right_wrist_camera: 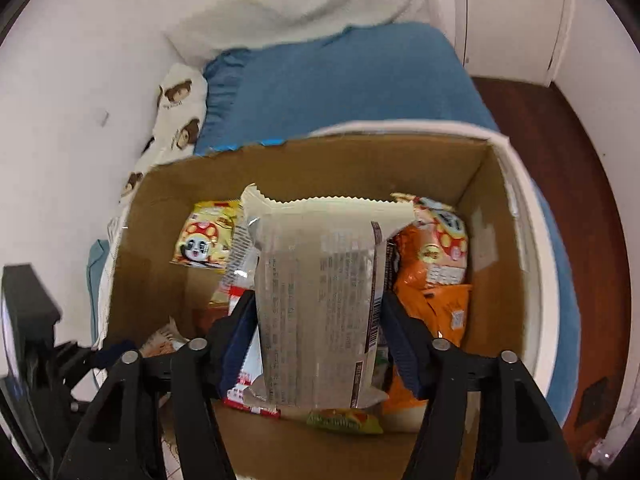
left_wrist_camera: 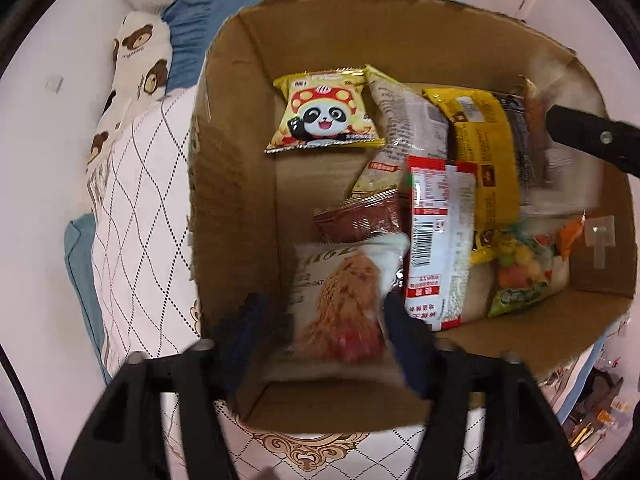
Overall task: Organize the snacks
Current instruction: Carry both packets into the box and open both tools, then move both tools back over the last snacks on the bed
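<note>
A cardboard box (left_wrist_camera: 240, 160) stands open on a bed, and snack packets lie in a loose heap across its floor. The left gripper (left_wrist_camera: 320, 320) pinches a pale packet (left_wrist_camera: 340, 300) printed with a golden shredded pile; it hangs just inside the box's near wall, and its lettering is too blurred to read. The right gripper (right_wrist_camera: 316, 332) clamps a grey-white packet (right_wrist_camera: 320, 300) upright over the middle of the box, back panel toward the camera, its fine print and side barcode unreadable.

Toward the far left corner of the box floor lies a yellow packet (left_wrist_camera: 324, 112) showing a cartoon panda under a red spotted mushroom cap. Beside it, along the middle, lie a red-and-white packet (left_wrist_camera: 440, 240) with a barcode and a brown packet (left_wrist_camera: 360, 220). A yellow-and-black packet (left_wrist_camera: 484, 160) and a clear bag of coloured puffs (left_wrist_camera: 524, 264) lie toward the right wall. In the right wrist view an orange packet (right_wrist_camera: 436, 264) with a mushroom design leans against the right wall.

The box rests on a white quilt (left_wrist_camera: 140, 220) stitched in diamonds. Beyond the far wall lies a blue blanket (right_wrist_camera: 340, 88), and a bear-print pillow (left_wrist_camera: 136, 60) is wedged against the white wall (right_wrist_camera: 60, 80) on the left. Dark wooden floor (right_wrist_camera: 560, 152) shows past the bed's right edge.
</note>
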The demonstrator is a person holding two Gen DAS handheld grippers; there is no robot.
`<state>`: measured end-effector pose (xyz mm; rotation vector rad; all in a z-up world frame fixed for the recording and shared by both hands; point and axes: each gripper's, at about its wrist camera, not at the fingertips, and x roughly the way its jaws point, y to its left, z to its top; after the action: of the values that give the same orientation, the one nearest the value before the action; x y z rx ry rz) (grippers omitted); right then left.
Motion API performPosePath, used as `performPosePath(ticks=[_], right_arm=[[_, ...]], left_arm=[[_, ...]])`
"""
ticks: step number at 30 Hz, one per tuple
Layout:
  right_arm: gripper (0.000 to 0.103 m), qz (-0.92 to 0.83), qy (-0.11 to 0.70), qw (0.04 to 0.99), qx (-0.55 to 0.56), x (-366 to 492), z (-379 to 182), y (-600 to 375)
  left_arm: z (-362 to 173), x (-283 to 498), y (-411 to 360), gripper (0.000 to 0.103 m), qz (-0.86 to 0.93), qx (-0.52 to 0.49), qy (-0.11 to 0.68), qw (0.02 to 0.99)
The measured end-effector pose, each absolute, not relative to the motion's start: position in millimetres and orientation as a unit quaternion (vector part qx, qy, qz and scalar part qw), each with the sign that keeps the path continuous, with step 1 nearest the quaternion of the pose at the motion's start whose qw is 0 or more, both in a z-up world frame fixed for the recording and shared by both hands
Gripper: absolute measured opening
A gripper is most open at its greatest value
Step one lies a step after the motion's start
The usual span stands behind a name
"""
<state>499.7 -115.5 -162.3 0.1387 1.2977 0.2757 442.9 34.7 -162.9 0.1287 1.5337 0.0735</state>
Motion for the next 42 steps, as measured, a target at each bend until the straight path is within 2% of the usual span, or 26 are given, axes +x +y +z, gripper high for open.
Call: performPosePath(ticks=[1,2,5,18,27,42], right_arm=[[0.101,0.128,0.605,0.783,0.066,504,-169,-115],[0.101,0.127,0.607,0.782,0.066,506,-171,-115],[0.101,0.124,0.608,0.782,0.054,510,-170,-115],[0.101,0.109,0.599,0.793,0.040,482,-146,-133],[0.101,0.089,0.571,0.816,0.018,434,-125,-148],[0.101,0.079,0.501,0.862,0.015,341,-65,-169]], left_arm=[[-164,444,36,0.079,0.031,0.047,0.696,0.716],[-166,445,37,0.083,0.029,0.041,0.696,0.716],[-162,444,37,0.085,0.033,0.036,0.687,0.725],[-144,434,40,0.085,0.047,-0.017,0.651,0.757],[-110,415,23,0.085,0.033,-0.038,0.608,0.792],[-47,338,11,0.085,0.020,-0.036,0.510,0.859]])
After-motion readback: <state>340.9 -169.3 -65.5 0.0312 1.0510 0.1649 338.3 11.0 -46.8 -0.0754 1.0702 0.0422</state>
